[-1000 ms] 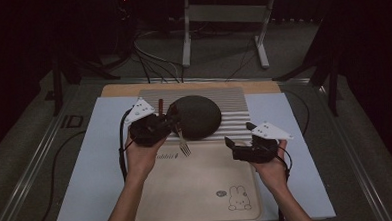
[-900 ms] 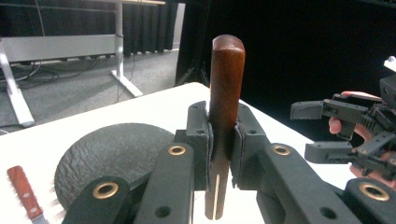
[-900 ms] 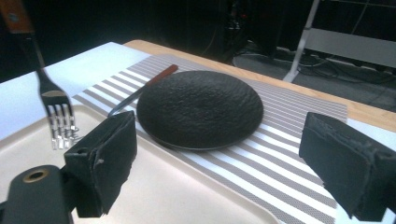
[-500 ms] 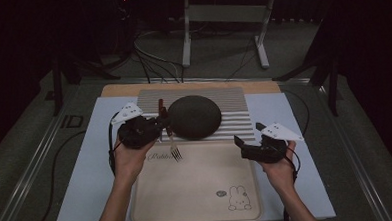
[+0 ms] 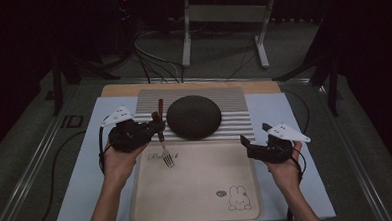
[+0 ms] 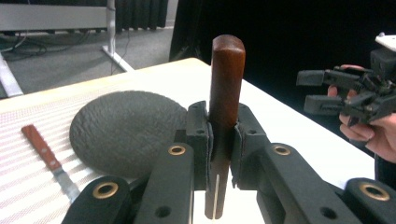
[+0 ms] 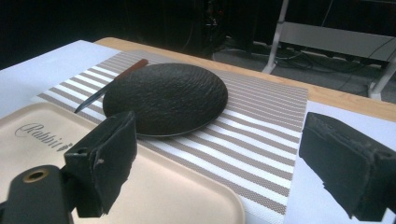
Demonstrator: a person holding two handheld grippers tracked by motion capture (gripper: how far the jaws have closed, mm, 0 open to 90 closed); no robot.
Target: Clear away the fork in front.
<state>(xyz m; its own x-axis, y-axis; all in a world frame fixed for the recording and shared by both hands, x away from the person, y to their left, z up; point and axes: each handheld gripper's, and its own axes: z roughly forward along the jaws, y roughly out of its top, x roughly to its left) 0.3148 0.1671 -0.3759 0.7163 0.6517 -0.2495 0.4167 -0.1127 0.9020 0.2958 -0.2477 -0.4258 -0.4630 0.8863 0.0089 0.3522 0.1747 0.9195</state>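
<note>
A fork (image 5: 164,151) with a brown wooden handle (image 6: 227,70) is clamped between the pads of my left gripper (image 5: 157,126), which is shut on the handle. Its tines hang over the far left corner of the beige tray (image 5: 208,200). A dark round plate (image 5: 193,116) rests on the striped mat (image 5: 233,96), right of that gripper. A wooden-handled knife (image 7: 112,84) lies on the mat beside the plate. My right gripper (image 5: 248,146) hovers at the tray's far right corner, open with nothing between its pads (image 7: 107,158).
The tray, printed with a rabbit (image 5: 235,199), lies on a pale blue sheet (image 5: 82,180) over the table. Beyond the far edge stand a metal stand (image 5: 225,19) and cables on the floor. A metal rail (image 5: 31,167) runs along the left side.
Both hands have drifted apart: the left gripper carried the fork leftward, away from the plate, and the right gripper slid right toward the tray's edge.
</note>
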